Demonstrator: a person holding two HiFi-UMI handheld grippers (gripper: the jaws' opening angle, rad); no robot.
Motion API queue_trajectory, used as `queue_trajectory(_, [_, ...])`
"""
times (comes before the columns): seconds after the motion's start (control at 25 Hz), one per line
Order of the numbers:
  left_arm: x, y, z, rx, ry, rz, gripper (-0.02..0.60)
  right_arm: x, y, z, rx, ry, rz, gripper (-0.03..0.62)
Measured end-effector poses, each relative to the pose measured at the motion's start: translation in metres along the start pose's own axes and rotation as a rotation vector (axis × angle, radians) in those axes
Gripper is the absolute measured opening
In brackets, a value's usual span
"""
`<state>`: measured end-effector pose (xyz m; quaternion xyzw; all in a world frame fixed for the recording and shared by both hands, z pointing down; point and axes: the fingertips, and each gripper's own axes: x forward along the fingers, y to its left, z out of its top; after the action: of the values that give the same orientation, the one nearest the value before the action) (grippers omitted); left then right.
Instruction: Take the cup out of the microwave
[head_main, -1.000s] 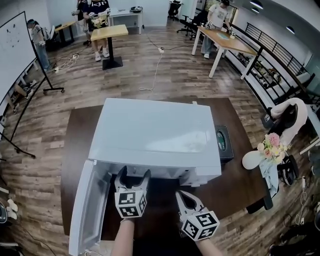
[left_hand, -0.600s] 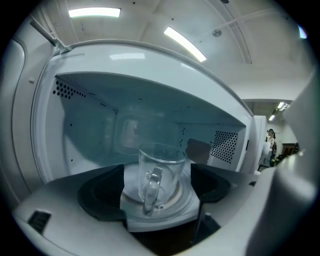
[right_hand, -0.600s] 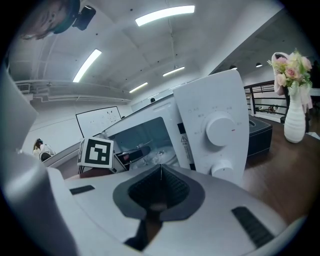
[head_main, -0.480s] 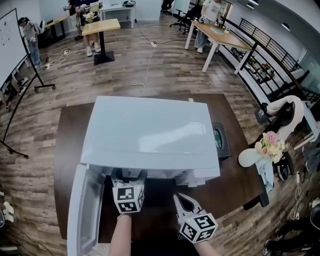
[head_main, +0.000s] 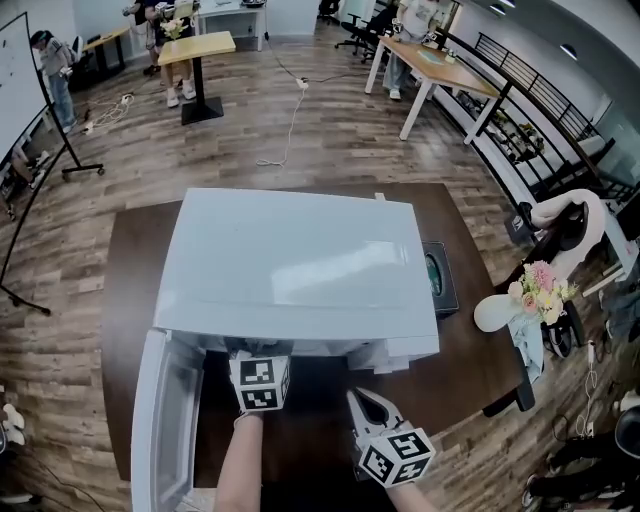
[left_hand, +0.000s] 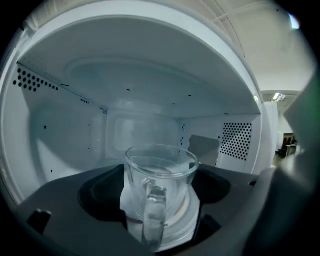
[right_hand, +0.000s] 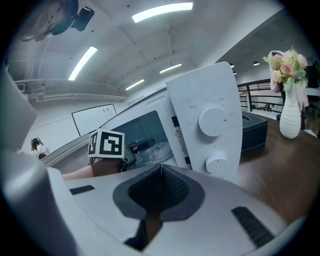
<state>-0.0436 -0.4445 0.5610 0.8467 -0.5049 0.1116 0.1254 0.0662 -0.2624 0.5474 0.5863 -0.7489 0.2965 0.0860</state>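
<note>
Left gripper view is filled by the white cavity of the microwave (left_hand: 60, 130), where the clear glass cup (left_hand: 160, 167) is seen upright on the turntable plate (left_hand: 187, 220), its handle turned toward the camera. The left gripper (left_hand: 161, 200) is held with its jaws spread wide, having just been opening; the cup is flanked by the dark pads but is not pressed by them. In the head view the door (head_main: 165, 420) is seen swung open at the left, and the microwave is set on a dark table (head_main: 470, 370). The right gripper (right_hand: 161, 167) is held outside, near the control panel (right_hand: 210, 125), its jaws closed together on nothing.
</note>
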Motion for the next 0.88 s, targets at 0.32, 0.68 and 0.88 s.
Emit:
queue_trajectory(0.32, [0.0079, -0.0002, 0.0027, 0.042, 0.016, 0.003, 0.391, 0.0001, -0.0048, -0.0007, 0.002, 0.007, -0.014, -0.006])
queue_trajectory(0.68, [0.0061, 0.0003, 0.0006, 0.048, 0.020, 0.005, 0.390, 0.0008, -0.0065, -0.0040, 0.001, 0.011, -0.011, -0.006])
queue_trajectory(0.88, [0.0022, 0.0007, -0.0002, 0.046, 0.018, 0.001, 0.390, -0.0023, -0.0079, -0.0048, 0.003, 0.008, -0.013, -0.006])
